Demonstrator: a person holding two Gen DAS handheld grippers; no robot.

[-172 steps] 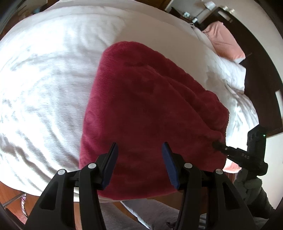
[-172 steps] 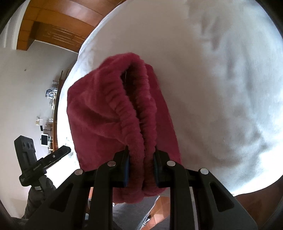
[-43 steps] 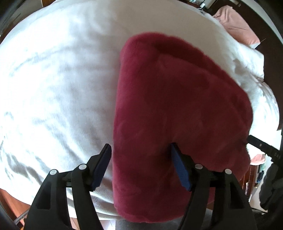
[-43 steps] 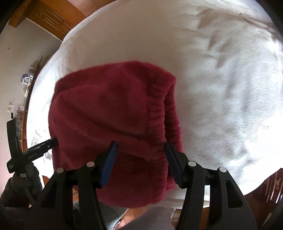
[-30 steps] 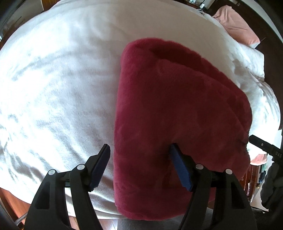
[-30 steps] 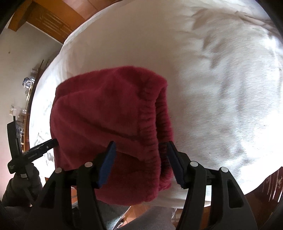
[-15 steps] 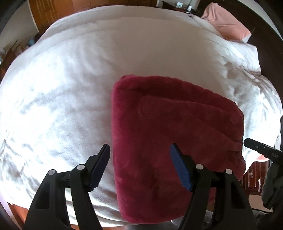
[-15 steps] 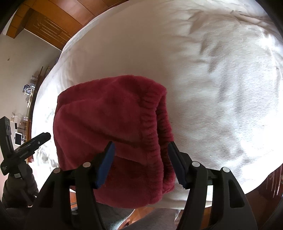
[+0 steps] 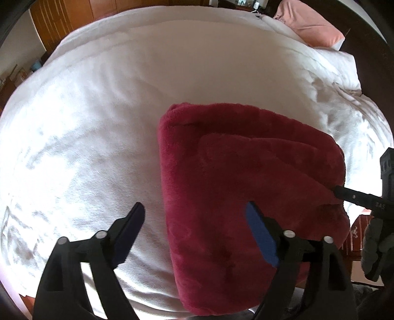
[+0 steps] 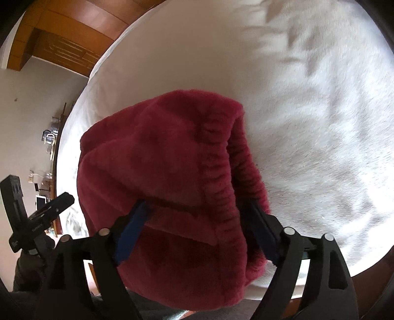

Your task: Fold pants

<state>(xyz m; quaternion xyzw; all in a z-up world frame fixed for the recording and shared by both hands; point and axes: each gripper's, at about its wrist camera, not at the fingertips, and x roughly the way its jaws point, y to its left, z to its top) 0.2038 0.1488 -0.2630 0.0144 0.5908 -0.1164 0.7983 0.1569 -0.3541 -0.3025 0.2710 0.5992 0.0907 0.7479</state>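
Observation:
The dark red fleece pants [image 9: 246, 184] lie folded into a thick rectangle on the white bed [image 9: 86, 123], near its front edge. My left gripper [image 9: 195, 221] hovers above the bundle's left edge, jaws opening wide, pads clear of the cloth. In the right wrist view the pants [image 10: 160, 172] show their ribbed elastic waistband [image 10: 221, 172] on the right side. My right gripper [image 10: 197, 221] straddles that waistband end; its jaws are opening, with cloth between them that hides the fingertips. The right gripper [image 9: 357, 197] also shows at the bundle's right edge.
A pink pillow [image 9: 312, 29] and rumpled white bedding [image 9: 332, 64] lie at the bed's head, far right. Wooden wardrobes [image 9: 73, 19] stand beyond the bed. A gloved hand holds the left gripper [image 10: 49, 204]. Wood floor shows below the bed's front edge.
The right gripper, earlier shut on the waistband, has let go. Both grippers' jaws have spread wider. The left gripper has drawn back and up, showing more bed. The pants stay folded.

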